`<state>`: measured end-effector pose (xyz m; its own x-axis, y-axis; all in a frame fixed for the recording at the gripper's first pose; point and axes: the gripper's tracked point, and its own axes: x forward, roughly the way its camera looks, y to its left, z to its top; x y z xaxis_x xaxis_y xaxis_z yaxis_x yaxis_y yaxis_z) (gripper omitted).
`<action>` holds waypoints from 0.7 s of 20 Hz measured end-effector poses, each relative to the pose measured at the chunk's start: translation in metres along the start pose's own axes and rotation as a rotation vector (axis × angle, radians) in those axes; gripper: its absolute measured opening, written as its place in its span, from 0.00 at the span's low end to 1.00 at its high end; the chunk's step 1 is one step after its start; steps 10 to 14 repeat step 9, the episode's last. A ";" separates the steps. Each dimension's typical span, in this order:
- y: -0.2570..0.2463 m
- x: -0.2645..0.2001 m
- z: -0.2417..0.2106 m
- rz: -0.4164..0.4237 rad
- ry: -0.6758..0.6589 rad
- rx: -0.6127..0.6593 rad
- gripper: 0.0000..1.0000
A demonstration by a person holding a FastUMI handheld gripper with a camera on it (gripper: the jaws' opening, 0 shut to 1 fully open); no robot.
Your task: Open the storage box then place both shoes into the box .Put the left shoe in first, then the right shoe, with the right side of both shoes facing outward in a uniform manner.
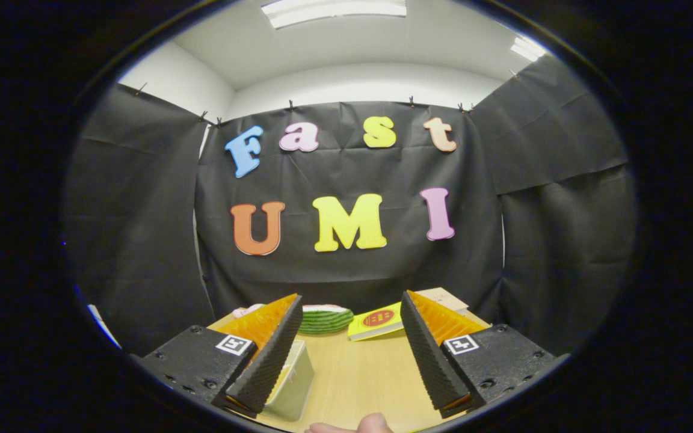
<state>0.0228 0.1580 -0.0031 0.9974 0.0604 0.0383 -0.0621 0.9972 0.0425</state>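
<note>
My gripper [349, 355] is held above a wooden table [358, 373], its two fingers spread wide apart with nothing between them. A pale, translucent storage box [293, 380] sits on the table, partly hidden under the left finger [268, 355]. Beyond the left finger, a bit of a pinkish-white thing [245, 311] peeks out; I cannot tell whether it is a shoe.
A green striped, rounded object [325, 320] lies at the table's far edge. Beside it rests a yellow book [376, 322], with a light wooden board [446, 299] past the right finger [428, 355]. A person's fingertip [358, 426] shows at the near edge.
</note>
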 end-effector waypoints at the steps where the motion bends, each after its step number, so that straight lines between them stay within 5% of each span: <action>1: -0.002 0.001 -0.001 -0.003 0.006 0.009 1.00; 14: -0.004 0.004 0.000 -0.009 0.002 0.014 1.00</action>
